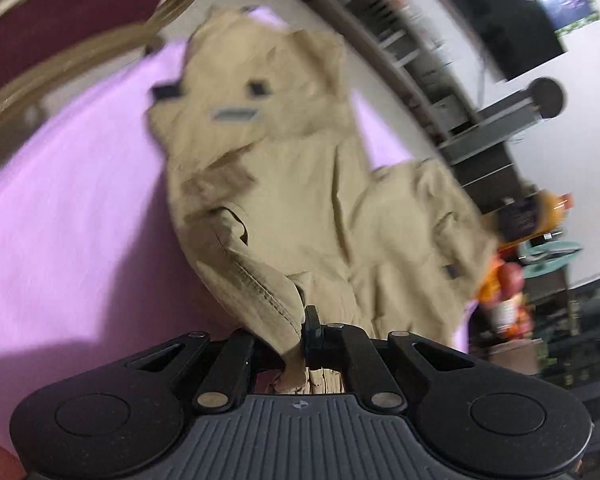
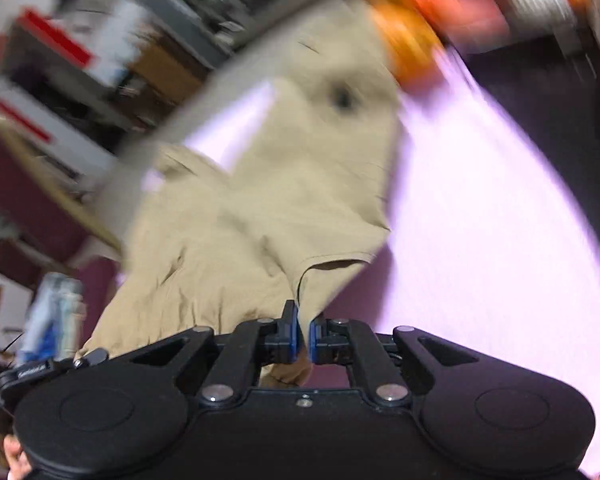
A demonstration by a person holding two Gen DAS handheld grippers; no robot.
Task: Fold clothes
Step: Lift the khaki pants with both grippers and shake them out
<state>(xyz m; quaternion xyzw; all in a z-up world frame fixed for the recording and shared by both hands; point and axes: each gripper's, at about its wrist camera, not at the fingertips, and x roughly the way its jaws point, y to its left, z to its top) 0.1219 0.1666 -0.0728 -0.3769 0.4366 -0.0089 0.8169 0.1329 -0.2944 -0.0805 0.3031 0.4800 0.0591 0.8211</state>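
A tan garment (image 1: pixel 300 200) with dark belt loops, probably trousers or shorts, lies spread over a pink cloth-covered surface (image 1: pixel 72 200). My left gripper (image 1: pixel 306 336) is shut on a hemmed edge of the garment and lifts it. In the right wrist view the same tan garment (image 2: pixel 260 208) stretches away over the pink surface (image 2: pixel 480 220). My right gripper (image 2: pixel 304 336) is shut on another edge of it, with fabric pinched between the blue pads (image 2: pixel 292 340). Both views are motion-blurred.
A maroon chair or cushion (image 1: pixel 60 20) with a tan frame stands at the far left. Grey shelving (image 1: pixel 400 40) and a dark screen line the wall. The other hand with its orange gripper (image 1: pixel 508 276) shows at the garment's right edge. A bottle (image 2: pixel 52 316) stands at the left.
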